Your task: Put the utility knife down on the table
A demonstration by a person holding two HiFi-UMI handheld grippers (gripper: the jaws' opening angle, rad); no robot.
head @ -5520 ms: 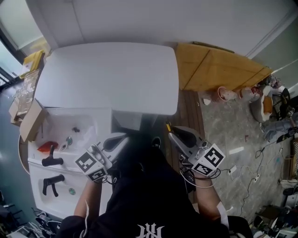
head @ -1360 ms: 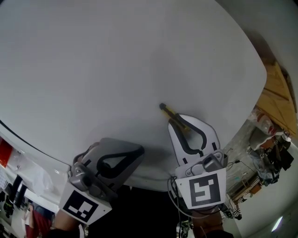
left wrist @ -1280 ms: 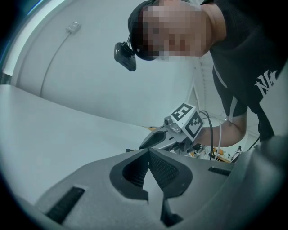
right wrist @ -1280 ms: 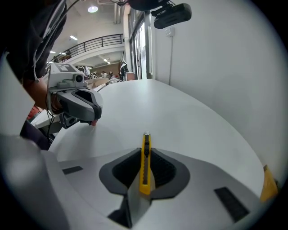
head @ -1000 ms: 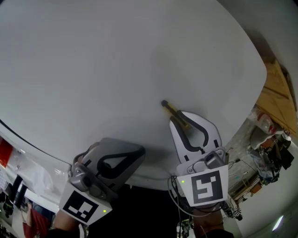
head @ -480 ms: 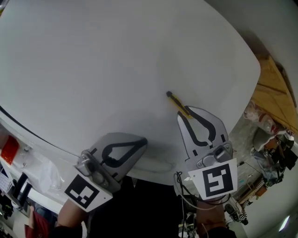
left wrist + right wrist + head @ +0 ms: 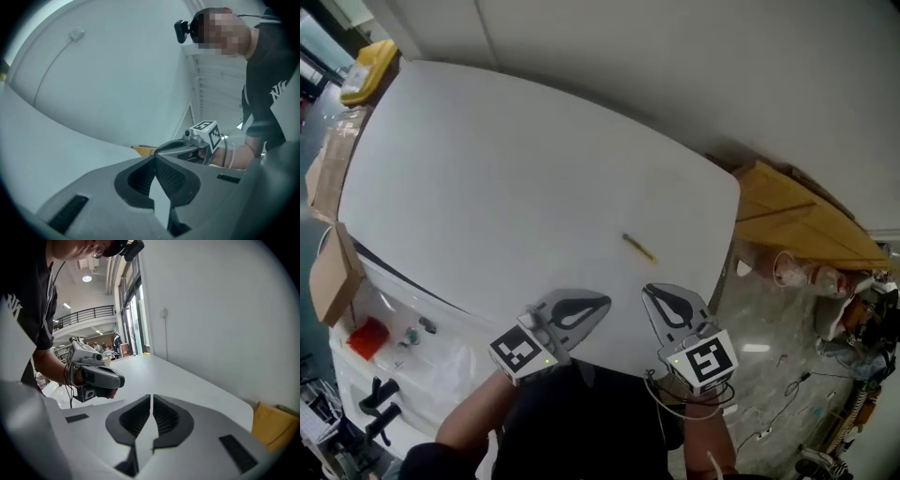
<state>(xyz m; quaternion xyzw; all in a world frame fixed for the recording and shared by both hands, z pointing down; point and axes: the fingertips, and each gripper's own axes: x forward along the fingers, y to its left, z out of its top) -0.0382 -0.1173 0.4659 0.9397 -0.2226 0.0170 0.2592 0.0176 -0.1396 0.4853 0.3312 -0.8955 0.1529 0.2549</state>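
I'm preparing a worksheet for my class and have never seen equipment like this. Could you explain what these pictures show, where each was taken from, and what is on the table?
A person holds a two-jaw hand tool in each hand: the left gripper and the right gripper. The wide picture comes from a camera on the person's head, looking down. The other two come from cameras riding on each gripper, looking along its jaws. A slim yellow utility knife lies on the white table, apart from both grippers. Both grippers have their jaws together and hold nothing.
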